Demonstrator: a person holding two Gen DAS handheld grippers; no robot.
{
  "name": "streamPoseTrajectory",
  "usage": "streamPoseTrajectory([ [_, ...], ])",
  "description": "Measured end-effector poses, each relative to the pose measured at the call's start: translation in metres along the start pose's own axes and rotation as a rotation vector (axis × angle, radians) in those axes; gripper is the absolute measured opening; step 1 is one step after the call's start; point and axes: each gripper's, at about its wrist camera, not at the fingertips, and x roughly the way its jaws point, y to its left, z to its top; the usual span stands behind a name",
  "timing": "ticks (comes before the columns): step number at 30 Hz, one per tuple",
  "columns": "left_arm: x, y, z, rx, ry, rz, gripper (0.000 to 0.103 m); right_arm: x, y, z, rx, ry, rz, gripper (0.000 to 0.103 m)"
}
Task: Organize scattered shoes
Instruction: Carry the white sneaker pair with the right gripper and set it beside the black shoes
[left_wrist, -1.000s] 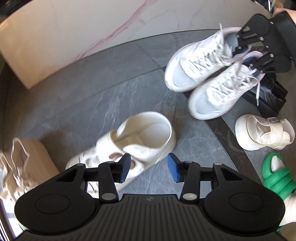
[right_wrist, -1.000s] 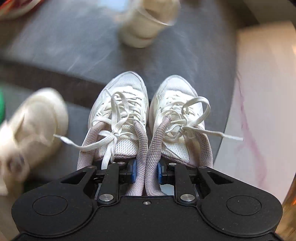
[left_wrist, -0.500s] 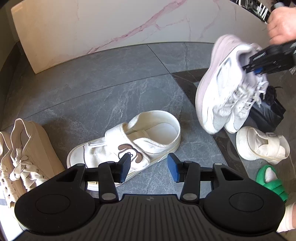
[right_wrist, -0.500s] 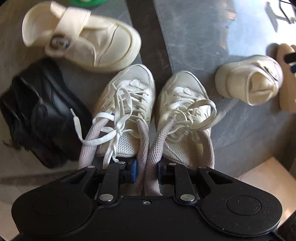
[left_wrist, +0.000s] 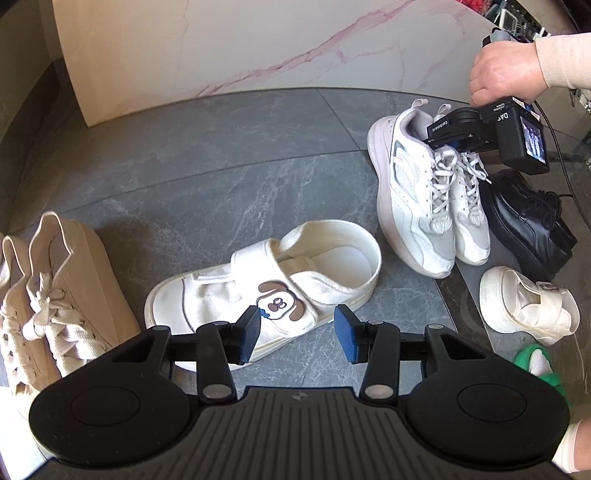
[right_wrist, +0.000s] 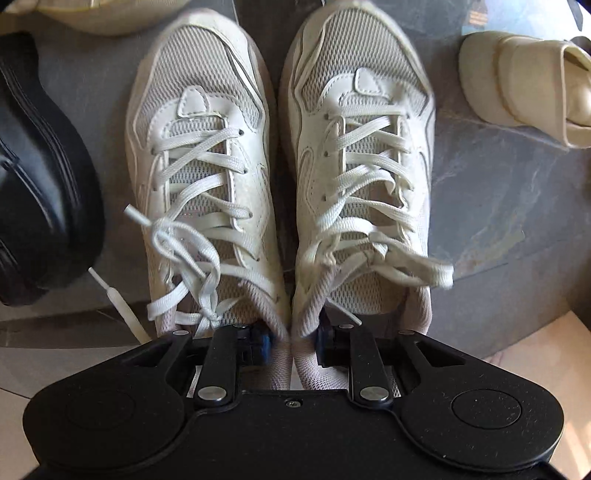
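Observation:
A pair of white lace-up sneakers (left_wrist: 424, 199) (right_wrist: 280, 166) stands side by side on the grey stone floor (left_wrist: 221, 177), toes toward me in the left wrist view. My right gripper (right_wrist: 291, 341) (left_wrist: 452, 133) is shut on the two inner collars of the pair, pinching them together at the heel end. My left gripper (left_wrist: 297, 334) hangs open just above a cream strap sandal with a brown dog patch (left_wrist: 266, 284), nothing between its fingers.
Black leather shoes (left_wrist: 528, 229) (right_wrist: 40, 177) lie right beside the sneakers. A second cream sandal (left_wrist: 528, 302) (right_wrist: 524, 77) and a green slipper (left_wrist: 539, 365) lie to the right, a beige lace-up pair (left_wrist: 48, 295) at left. A marble wall (left_wrist: 258, 48) bounds the far side.
The right gripper has swung the sneaker pair from tilted in the air down onto the floor beside the black shoes. The left gripper has stayed over the dog-patch sandal.

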Motion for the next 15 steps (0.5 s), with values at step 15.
streamPoseTrajectory([
  [15,0.011,0.009,-0.018,0.069,0.057,0.094,0.042,-0.036,-0.012,0.022,0.325,0.098,-0.170,0.039],
])
